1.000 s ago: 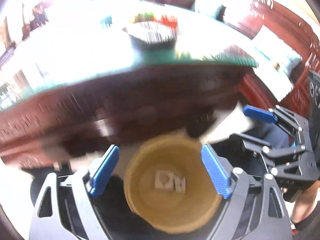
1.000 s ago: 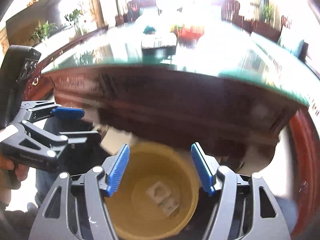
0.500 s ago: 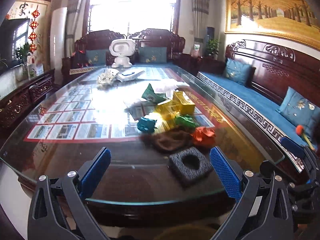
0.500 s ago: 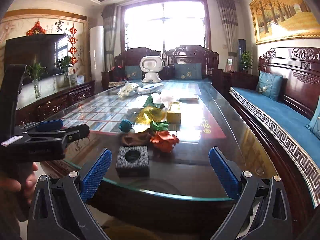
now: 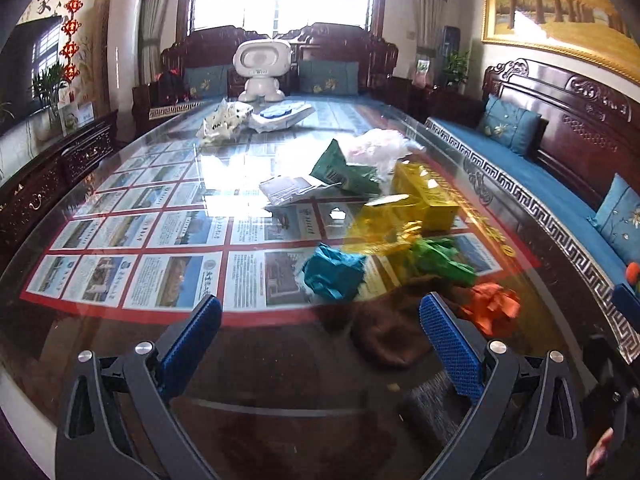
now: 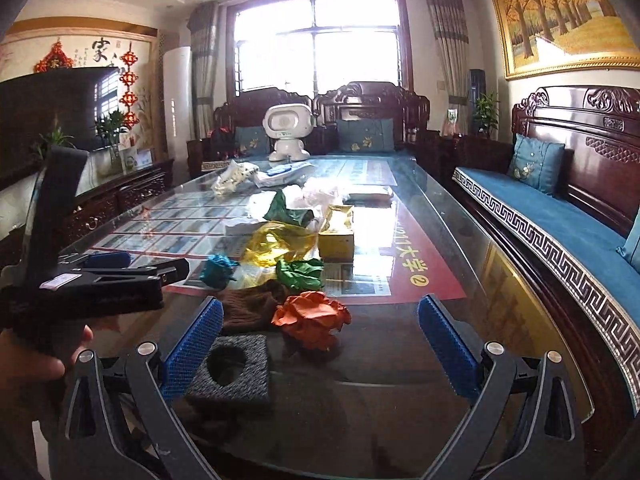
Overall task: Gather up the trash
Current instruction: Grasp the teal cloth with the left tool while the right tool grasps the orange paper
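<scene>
Trash lies in a heap on a long glass-topped table [image 5: 120, 340]: a teal paper wad [image 5: 334, 274], a green wad [image 5: 440, 258], an orange wad [image 5: 492, 308], a brown crumpled piece [image 5: 392, 336], a yellow bag [image 5: 384, 220], a yellow box [image 5: 426, 196] and a green wrapper [image 5: 344, 168]. A dark foam block with a hole [image 6: 232, 372] sits nearest. My left gripper [image 5: 320, 344] is open and empty over the table's near edge. My right gripper [image 6: 320, 344] is open and empty, the orange wad [image 6: 310, 318] between its fingers' line of sight. The left gripper also shows in the right wrist view [image 6: 132, 270].
A white robot toy [image 6: 286, 132], white bags [image 5: 224, 122] and a white packet [image 5: 280, 116] sit at the table's far end. A carved wooden sofa with blue cushions [image 6: 560, 216] runs along the right. A dark cabinet [image 5: 44, 176] stands on the left.
Both grippers have risen from beside a tan bin below the table edge up to table height and moved forward over the glass. The bin has left view.
</scene>
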Demonstrator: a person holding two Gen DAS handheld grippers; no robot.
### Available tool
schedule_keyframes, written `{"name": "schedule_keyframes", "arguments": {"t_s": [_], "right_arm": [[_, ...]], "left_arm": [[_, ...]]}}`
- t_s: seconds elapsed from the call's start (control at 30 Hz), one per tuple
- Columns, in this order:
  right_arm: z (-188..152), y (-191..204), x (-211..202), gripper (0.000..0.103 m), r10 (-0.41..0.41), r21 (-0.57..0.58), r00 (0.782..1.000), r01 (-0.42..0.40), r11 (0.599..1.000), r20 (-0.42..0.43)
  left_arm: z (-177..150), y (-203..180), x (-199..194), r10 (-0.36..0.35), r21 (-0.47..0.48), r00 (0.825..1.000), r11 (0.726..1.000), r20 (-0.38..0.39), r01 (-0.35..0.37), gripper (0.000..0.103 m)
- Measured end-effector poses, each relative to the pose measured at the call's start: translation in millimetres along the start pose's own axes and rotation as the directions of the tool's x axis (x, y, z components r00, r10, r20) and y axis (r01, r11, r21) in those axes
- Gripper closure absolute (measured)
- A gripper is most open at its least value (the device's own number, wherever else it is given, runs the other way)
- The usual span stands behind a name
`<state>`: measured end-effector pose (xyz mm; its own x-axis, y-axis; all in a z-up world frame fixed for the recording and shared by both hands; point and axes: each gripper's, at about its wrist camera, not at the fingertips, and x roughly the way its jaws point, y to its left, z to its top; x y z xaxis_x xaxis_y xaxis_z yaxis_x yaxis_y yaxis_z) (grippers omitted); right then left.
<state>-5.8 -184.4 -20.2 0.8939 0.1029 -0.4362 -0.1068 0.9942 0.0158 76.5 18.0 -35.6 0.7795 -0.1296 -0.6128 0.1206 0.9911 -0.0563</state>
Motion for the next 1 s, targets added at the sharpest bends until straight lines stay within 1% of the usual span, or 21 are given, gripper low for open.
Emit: {"name": "schedule_keyframes", "arguments": {"t_s": [0.1,0.13,0.23,0.33,0.37,0.4,0.43,0.5,0.57,0.6,0.73,0.87,0.97,1.0], "right_arm": [[5,-1,16,0.008,-0.017,-0.004,1.0,0.017,1.0,-0.023],[5,-1,21,0.008,-0.02,-0.004,0.999,0.02,1.0,-0.031],[7,-1,36,0.008,-0.017,-0.01,0.998,0.016,1.0,-0.059],[8,0,49,0.008,-0.009,-0.022,0.995,0.006,1.0,-0.096],[8,0,53,0.008,-0.003,-0.021,0.994,0.001,1.0,-0.112],[8,1,55,0.008,0.006,-0.021,0.993,-0.008,1.0,-0.122],[8,1,57,0.008,0.011,-0.021,0.992,-0.014,1.0,-0.128],[7,2,60,0.008,0.015,-0.019,0.991,-0.018,1.0,-0.135],[6,3,63,0.008,0.027,-0.018,0.988,-0.03,0.999,-0.155],[5,4,64,0.008,0.032,-0.022,0.986,-0.036,0.999,-0.165],[4,6,68,0.009,0.025,-0.028,0.982,-0.031,0.999,-0.189],[5,6,77,0.009,0.03,-0.025,0.971,-0.037,0.999,-0.235],[4,6,85,0.01,0.0,-0.045,0.963,-0.013,0.999,-0.269],[4,5,87,0.012,-0.006,-0.044,0.961,-0.007,0.999,-0.278]], "left_arm": [[9,-1,26,0.028,0.021,0.999,0.999,-0.042,-0.027,0.004],[11,-2,37,0.031,0.027,0.997,0.999,-0.067,-0.029,0.004],[13,-2,59,0.013,0.025,0.992,1.0,-0.125,-0.01,0.004],[14,0,74,-0.004,0.013,0.987,1.0,-0.16,0.006,0.004],[14,0,78,-0.014,0.004,0.984,1.0,-0.178,0.015,0.006],[16,2,81,-0.037,-0.013,0.981,0.999,-0.191,0.035,0.014],[17,4,84,-0.06,-0.032,0.978,0.998,-0.2,0.055,0.019],[19,6,89,-0.061,-0.041,0.976,0.998,-0.208,0.054,0.041],[18,8,90,-0.046,-0.046,0.976,0.998,-0.214,0.037,0.053],[19,10,90,-0.048,-0.047,0.976,0.998,-0.211,0.038,0.056],[18,11,83,-0.046,-0.041,0.98,0.998,-0.192,0.039,0.057],[18,9,70,-0.046,-0.024,0.985,0.999,-0.164,0.043,0.057],[18,9,62,-0.053,-0.018,0.987,0.999,-0.153,0.051,0.057],[17,9,60,-0.058,-0.021,0.987,0.998,-0.151,0.055,0.057]]}}
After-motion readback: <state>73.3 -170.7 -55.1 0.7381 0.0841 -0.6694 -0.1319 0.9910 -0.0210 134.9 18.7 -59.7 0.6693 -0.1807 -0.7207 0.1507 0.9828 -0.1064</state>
